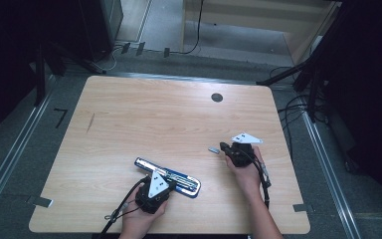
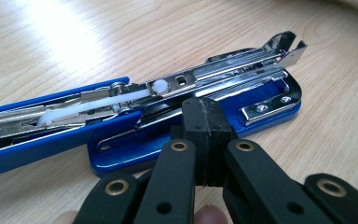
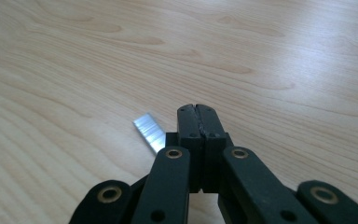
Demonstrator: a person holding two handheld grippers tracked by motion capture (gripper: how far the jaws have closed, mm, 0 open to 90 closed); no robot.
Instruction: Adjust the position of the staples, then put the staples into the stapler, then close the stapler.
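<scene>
The wooden table (image 1: pixel 129 114) holds an opened blue stapler (image 1: pixel 171 178) right under the left gripper (image 2: pixel 205 122), whose jaws are clenched, pressing its base. The right gripper (image 3: pixel 198 119), clenched empty, sits just beside a staple strip (image 3: pixel 150 132).

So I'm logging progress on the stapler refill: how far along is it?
Done: the blue stapler lies opened on the table, its metal magazine exposed. In hand: the left gripper, shut, rests at the stapler's base; the right gripper, shut, is beside the staple strip, which lies flat on the wood. Left: likely picking up the strip, loading it, closing the stapler.
</scene>
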